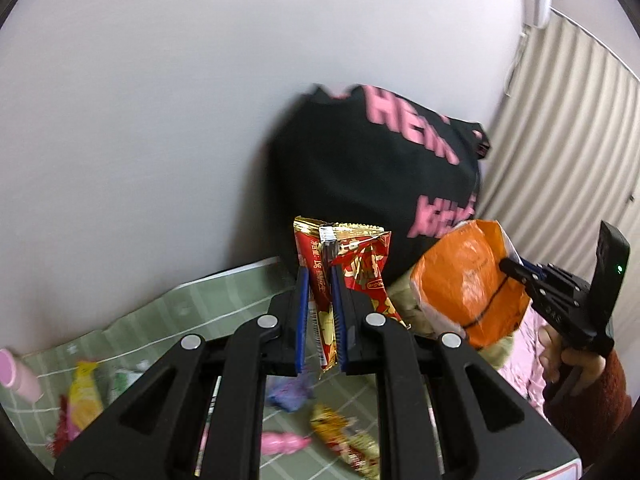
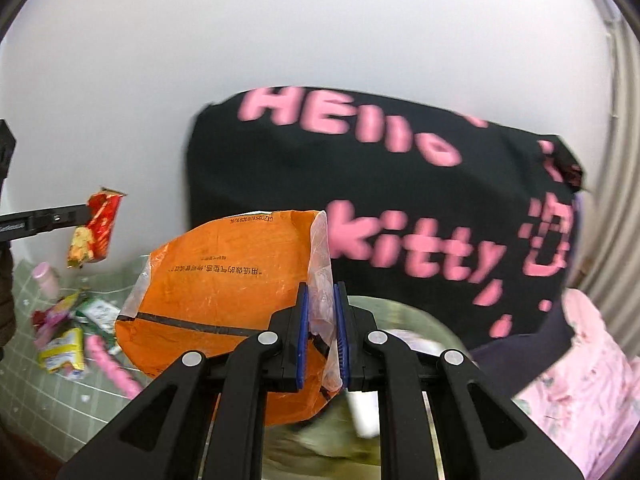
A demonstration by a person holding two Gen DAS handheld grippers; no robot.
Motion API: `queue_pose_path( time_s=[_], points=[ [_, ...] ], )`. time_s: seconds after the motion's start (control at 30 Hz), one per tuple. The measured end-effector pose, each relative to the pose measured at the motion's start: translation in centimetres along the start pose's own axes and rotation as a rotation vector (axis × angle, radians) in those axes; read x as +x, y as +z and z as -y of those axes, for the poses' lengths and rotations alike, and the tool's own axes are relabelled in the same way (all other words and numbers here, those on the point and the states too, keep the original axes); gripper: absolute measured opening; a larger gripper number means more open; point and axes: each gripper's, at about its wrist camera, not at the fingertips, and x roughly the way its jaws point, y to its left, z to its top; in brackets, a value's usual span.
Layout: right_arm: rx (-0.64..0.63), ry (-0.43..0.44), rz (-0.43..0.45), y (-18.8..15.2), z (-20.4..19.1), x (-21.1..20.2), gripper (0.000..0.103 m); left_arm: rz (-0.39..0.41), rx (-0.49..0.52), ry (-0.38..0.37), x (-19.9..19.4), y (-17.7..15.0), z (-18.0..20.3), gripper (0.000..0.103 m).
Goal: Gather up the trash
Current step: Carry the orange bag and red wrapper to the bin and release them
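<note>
My left gripper [image 1: 320,276] is shut on a red and gold snack wrapper [image 1: 356,264] and holds it in the air above the green checked cloth [image 1: 168,312]. The wrapper also shows in the right wrist view [image 2: 98,228]. My right gripper [image 2: 320,296] is shut on the edge of an orange plastic bag [image 2: 224,292], held up and hanging to the left of its fingers. In the left wrist view the orange bag [image 1: 468,280] hangs just right of the wrapper, with the right gripper [image 1: 516,270] at its right edge.
A black bag with pink "Hello Kitty" lettering [image 2: 400,208] stands against the white wall behind both grippers. Several loose wrappers [image 1: 344,436] and a pink bottle [image 1: 20,376] lie on the green cloth. Pink fabric [image 2: 584,368] lies at the right, with a curtain [image 1: 568,128] beyond.
</note>
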Motion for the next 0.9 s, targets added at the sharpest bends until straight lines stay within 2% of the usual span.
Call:
queue_pose_path(
  time_s=[0.2, 0.37, 0.53, 0.63, 0.73, 0.9],
  points=[
    [0.069, -0.093, 0.010, -0.4, 5.7, -1.1, 0.013, -0.012, 0.050, -0.044, 2.0, 1.0, 3.4, 0.011],
    [0.099, -0.147, 0.000, -0.9, 8.9, -1.2, 0.013, -0.003, 0.083, -0.083, 3.4, 2.6, 5.8, 0.011],
    [0.104, -0.148, -0.015, -1.4, 9.2, -0.1, 0.013, -0.017, 0.154, -0.134, 5.1, 3.6, 9.3, 0.011],
    [0.079, -0.115, -0.085, -2.7, 7.6, 2.5, 0.013, -0.041, 0.191, -0.180, 6.5, 3.7, 11.4, 0.011],
    [0.044, -0.069, -0.156, -4.6, 5.5, 4.9, 0.013, -0.121, 0.241, -0.215, 9.7, 2.9, 13.7, 0.011],
    [0.076, 0.002, -0.196, -6.9, 5.0, 5.0, 0.013, -0.360, 0.308, -0.210, 18.1, -2.2, 16.2, 0.011]
  ],
)
